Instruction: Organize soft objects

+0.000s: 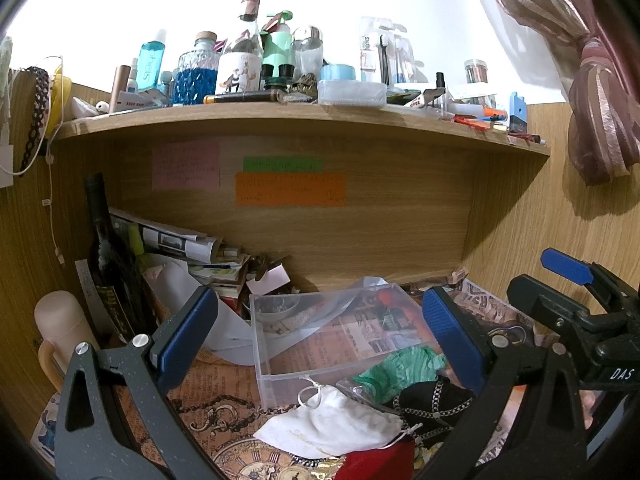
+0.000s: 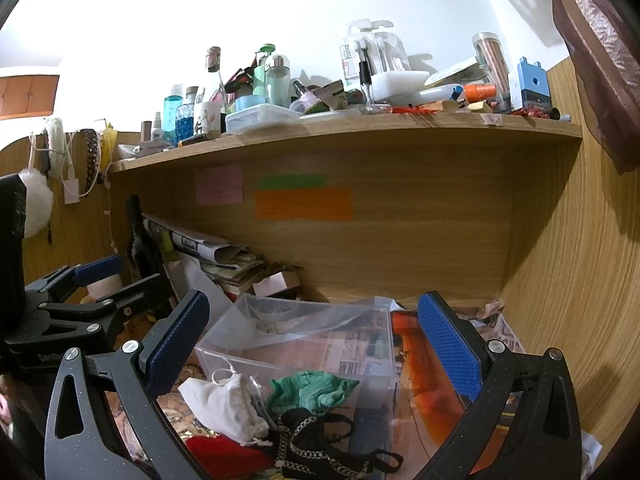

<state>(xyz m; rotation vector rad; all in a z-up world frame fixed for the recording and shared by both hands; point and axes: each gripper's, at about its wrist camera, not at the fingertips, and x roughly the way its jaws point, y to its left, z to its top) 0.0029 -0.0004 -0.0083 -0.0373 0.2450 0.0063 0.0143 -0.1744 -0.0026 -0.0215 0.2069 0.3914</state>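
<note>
Step in hand: the sorting seems to be at its start; the soft things lie in a heap in front of the clear box (image 1: 320,340), and I judge nothing soft is inside it yet.
Left gripper (image 1: 320,336): jaws wide open, holding nothing, above the heap.
Right gripper (image 2: 316,344): jaws wide open too, empty, aimed at the same heap and box.
White pouch (image 1: 332,420): crumpled cloth with a drawstring loop, at the near wall of the box.
Green cloth (image 2: 308,392): knitted, wrinkled, bunched, against the box front.
Black piece (image 2: 320,440): dark fabric with metal chain trim and thin straps, nearest to the cameras.
Red cloth (image 2: 224,456): smooth, partly under the pouch.
Next move: probably lower one gripper on the top piece, pinch a fold, lift it over the box wall; straps may snag.
</note>
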